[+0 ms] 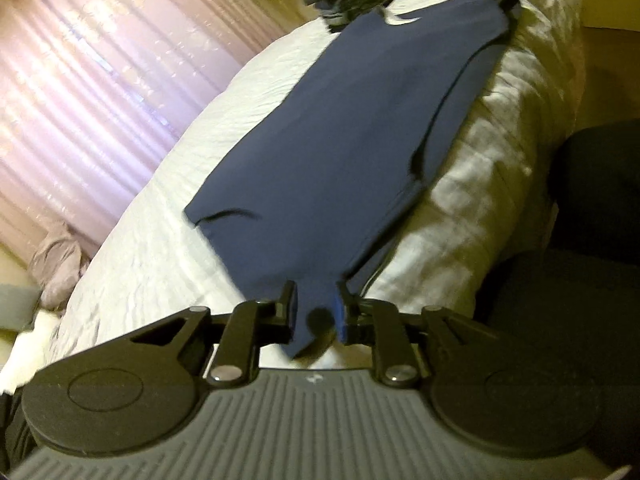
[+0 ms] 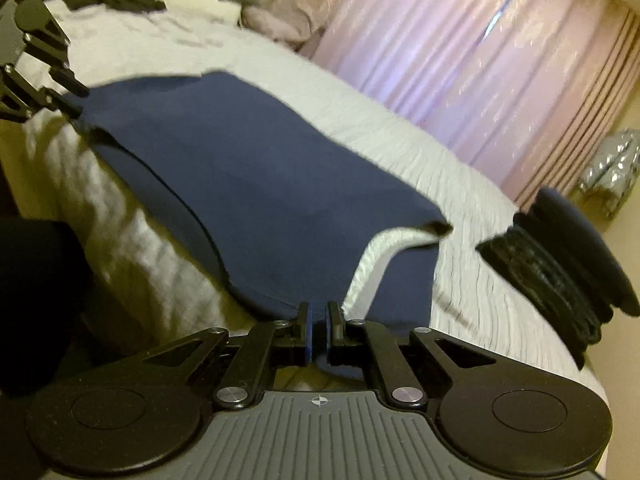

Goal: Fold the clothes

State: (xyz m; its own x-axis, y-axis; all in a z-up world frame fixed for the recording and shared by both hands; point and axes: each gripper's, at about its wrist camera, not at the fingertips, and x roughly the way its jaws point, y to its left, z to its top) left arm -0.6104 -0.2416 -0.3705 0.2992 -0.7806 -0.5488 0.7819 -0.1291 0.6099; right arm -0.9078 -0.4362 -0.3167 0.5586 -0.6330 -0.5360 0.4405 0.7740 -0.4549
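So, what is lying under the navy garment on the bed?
Under the navy garment only the white quilted bedcover shows around its edges. Anything beneath its middle is covered. Both grippers, left and right, pinch its ends.

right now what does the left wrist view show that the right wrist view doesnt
Only the left wrist view shows the white patch at the far end of the navy garment. Only the right wrist view shows the black spool on the bed. Both show the garment pinched by the left gripper and right gripper, plus pink curtains.
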